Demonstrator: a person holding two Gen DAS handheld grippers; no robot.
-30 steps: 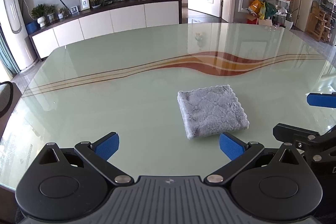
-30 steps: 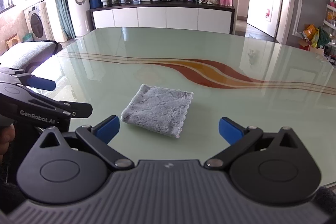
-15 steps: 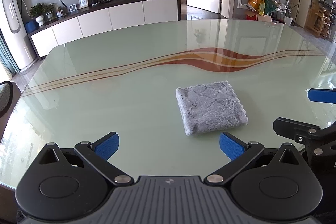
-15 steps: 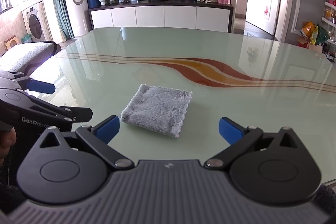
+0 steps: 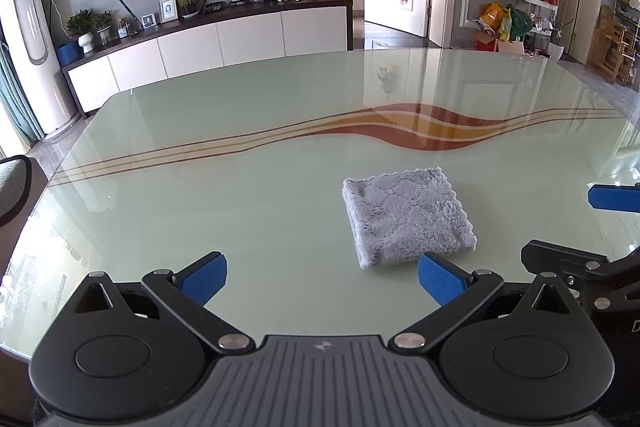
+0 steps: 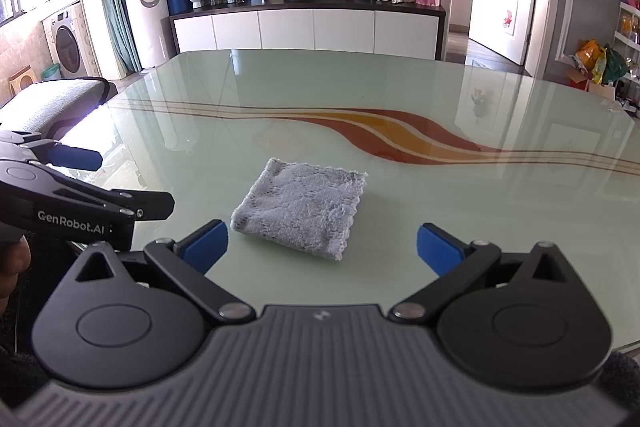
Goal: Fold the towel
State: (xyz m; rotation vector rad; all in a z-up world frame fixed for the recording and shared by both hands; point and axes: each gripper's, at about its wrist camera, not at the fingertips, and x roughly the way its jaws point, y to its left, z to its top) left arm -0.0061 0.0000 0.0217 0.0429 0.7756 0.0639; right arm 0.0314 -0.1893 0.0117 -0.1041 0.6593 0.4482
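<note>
1. The towel (image 5: 408, 217) is a small grey-blue cloth, already folded into a compact, roughly square packet of several layers – it lies flat on the glass counter (image 5: 240, 187).
2. Its surface is plush, with a faint raised diamond weave; in the right wrist view the towel (image 6: 302, 205) shows a rounded folded edge on its left side and scalloped free hems stacked along the far and right sides.
3. The towel sits on the plain pale-green part of the counter, on the near side of the red and orange wavy stripe (image 5: 420, 131) and apart from it.
4. The left hand-held gripper (image 5: 322, 277) is held above the near edge of the counter with its blue pads spread wide apart and nothing between them; its right pad (image 5: 440, 283) overlaps the towel's near corner in the picture, though contact cannot be told.
5. The right hand-held gripper (image 6: 322, 249) is likewise spread wide and empty – the towel lies just beyond the gap, closer to the left pad (image 6: 206, 247) than to the right one.
6. Each tool shows in the other's view: the right one (image 5: 592, 227) at the right border of the left wrist view, the left one (image 6: 76, 195) at the left border of the right wrist view, both beside the towel.
</note>
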